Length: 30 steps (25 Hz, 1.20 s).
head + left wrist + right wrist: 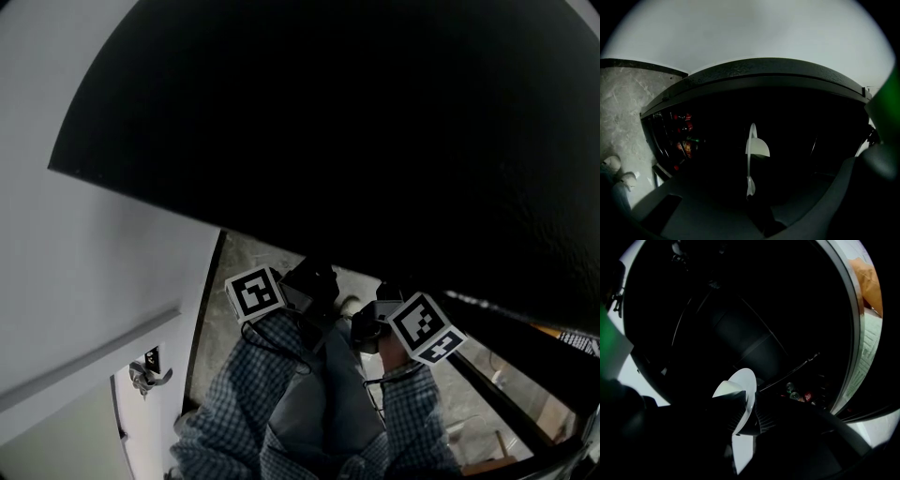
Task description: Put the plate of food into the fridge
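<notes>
Nearest you, your two checked sleeves [281, 412] run forward side by side. The left gripper [311, 281] and the right gripper [375, 323] sit close together at the lower edge of the black bulk that fills the head view, which I take to be the fridge [778, 77]. Your right gripper [743, 408] has its ribbed pads [764, 416] pinched tight on the rim of the white plate [746, 380], one pad on each face. In the left gripper view the plate [751, 136] stands edge-on, dead centre in the jaw line of the left gripper [750, 190]. Those jaws are dark against dark, but they appear closed on the rim too. So the plate lies straight ahead of both sets of fingers. It is held between them rather than resting on anything, and its flat face runs along the line each gripper points. No food can be made out on it; only a pale wedge shows near the rim. Beyond the plate is the fridge's unlit cavity. A thin wire rail [797, 364] crosses it, and farther off a few bottles [797, 392] and red-labelled packs [683, 136] sit on side shelves. Neither hand is clearly nearer, so the move ahead looks like an even push forward by both.
</notes>
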Motion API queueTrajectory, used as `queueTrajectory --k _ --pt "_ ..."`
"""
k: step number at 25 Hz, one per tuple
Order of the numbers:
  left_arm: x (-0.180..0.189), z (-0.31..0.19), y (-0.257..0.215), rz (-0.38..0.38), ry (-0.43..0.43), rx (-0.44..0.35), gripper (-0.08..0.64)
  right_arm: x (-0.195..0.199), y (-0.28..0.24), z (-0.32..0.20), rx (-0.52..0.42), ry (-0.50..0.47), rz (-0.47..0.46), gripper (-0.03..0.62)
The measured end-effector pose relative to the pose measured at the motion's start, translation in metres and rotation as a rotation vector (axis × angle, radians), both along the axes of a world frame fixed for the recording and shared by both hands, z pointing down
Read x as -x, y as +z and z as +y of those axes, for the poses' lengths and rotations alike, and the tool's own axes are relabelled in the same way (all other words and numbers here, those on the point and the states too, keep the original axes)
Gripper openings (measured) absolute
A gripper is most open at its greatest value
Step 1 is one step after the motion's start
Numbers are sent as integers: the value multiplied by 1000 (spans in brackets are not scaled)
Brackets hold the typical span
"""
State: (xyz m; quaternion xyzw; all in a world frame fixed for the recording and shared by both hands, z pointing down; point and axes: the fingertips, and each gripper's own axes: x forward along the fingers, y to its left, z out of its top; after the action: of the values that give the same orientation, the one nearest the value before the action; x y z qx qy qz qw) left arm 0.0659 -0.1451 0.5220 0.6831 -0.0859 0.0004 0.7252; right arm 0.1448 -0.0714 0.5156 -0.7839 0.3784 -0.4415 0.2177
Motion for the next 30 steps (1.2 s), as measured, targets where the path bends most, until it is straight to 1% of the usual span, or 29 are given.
queueTrajectory --k 5,11,15,17,18,20,21,22,23,25,28,30 --pt "-10 -3 -2 -7 7 -25 17 -7 2 2 -27 67 -45 60" --pt "-19 -9 -5 -7 -23 -12 18 -7 1 3 -73 118 -130 60" --pt "-21 -11 -3 -20 -21 -18 18 2 -2 3 -64 81 -122 60" --pt "-23 -11 -5 -9 -26 -11 18 10 -5 3 -51 36 -98 60" --pt "-23 -11 -5 -5 -28 -7 18 15 -5 4 -33 -4 -71 60" --pt "-23 -12 -5 -5 -27 -7 18 28 -6 5 23 -107 13 60" --pt "-23 -12 -5 -8 -24 -9 18 34 -7 6 53 -158 74 60" --pt "-23 -12 -4 -16 -20 -13 18 38 -11 7 83 -211 156 60" --pt "-21 -11 -1 -31 -14 -20 18 42 -17 6 116 -272 260 60" --pt "-19 -12 2 -58 -3 -31 18 48 -30 2 195 -409 499 60" --pt "-20 -13 2 -57 1 -32 18 59 -43 -11 314 -621 836 60" --pt "-20 -13 5 -67 7 -37 18 67 -40 -16 405 -754 1030 60"
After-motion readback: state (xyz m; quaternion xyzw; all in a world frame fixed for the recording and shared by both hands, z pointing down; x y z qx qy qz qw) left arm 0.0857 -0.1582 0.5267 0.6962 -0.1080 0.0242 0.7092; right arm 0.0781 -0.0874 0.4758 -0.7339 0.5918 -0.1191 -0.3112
